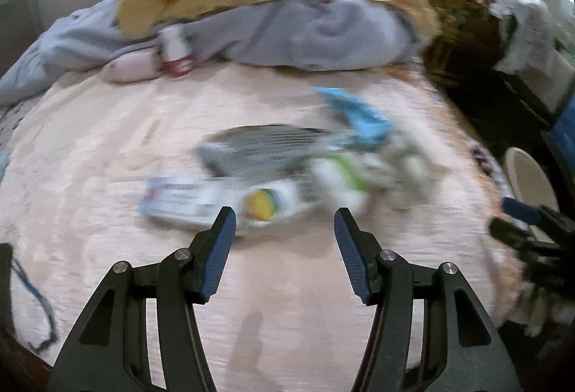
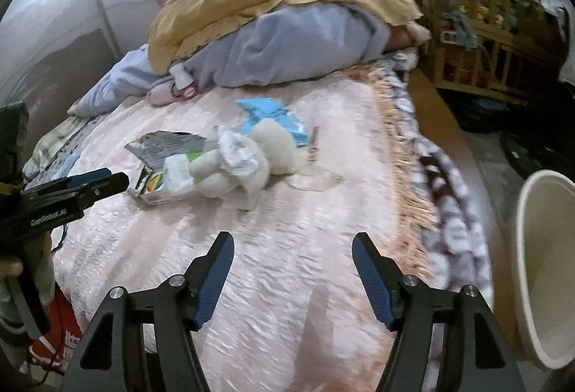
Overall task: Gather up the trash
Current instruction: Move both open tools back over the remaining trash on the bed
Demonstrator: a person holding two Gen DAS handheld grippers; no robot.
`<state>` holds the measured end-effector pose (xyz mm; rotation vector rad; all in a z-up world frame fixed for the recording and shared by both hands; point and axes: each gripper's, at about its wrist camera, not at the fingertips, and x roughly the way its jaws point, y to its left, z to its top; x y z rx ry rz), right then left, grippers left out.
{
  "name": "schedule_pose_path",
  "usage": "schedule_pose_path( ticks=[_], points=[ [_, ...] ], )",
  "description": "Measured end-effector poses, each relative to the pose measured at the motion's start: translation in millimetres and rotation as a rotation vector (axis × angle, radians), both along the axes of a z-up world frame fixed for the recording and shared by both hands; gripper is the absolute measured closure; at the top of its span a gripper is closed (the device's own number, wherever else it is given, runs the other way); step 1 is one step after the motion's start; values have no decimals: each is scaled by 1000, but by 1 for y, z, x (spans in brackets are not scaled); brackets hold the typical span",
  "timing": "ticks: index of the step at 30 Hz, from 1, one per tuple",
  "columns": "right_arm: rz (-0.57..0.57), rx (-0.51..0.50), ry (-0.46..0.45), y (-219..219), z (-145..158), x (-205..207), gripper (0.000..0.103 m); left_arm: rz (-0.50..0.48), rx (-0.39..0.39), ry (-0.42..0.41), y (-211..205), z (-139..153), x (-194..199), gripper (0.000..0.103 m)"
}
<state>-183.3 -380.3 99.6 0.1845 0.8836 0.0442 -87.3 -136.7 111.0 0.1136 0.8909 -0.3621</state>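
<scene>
Pink bed cover (image 2: 287,248): small carton (image 2: 154,189), crumpled tissues (image 2: 237,158), blue wrapper (image 2: 273,117), grey paper (image 2: 169,144) (clustered mid-bed), bedding heap (image 2: 280,14) behind.

The left wrist view is smeared by motion: the carton (image 1: 222,203), the grey sheet (image 1: 258,151), the blue wrapper (image 1: 359,115) and the tissue wad (image 1: 377,173) run together, and no print can be read. The bin (image 1: 528,183) there is part hidden behind the right gripper (image 1: 532,230), itself cut by the edge, so its jaws cannot be judged. In the right wrist view the bin (image 2: 539,270) is cropped, and a small, perhaps metal item (image 2: 314,140) is unclear.
</scene>
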Motion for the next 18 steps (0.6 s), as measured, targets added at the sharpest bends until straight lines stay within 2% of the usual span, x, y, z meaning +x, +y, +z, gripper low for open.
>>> schedule_pose_path(
  ticks=[3, 6, 10, 12, 15, 17, 18],
  points=[
    [27, 1, 2, 10, -2, 13, 37, 85, 11, 4, 31, -7, 24, 47],
    [43, 14, 1, 18, -3, 25, 37, 176, 57, -22, 56, -14, 57, 47],
    [63, 18, 4, 28, -4, 37, 37, 249, 92, -26, 77, -29, 103, 47],
    [72, 15, 7, 32, -6, 41, 36, 233, 114, -12, 80, -40, 121, 47],
    [75, 12, 10, 33, -7, 46, 36, 172, 200, 15, 78, -58, 134, 47],
    [66, 14, 11, 31, -6, 51, 36, 123, 194, 60, 82, -67, 131, 47],
    [61, 16, 10, 30, -6, 53, 36, 85, 166, 94, 86, -71, 125, 48]
  ],
)
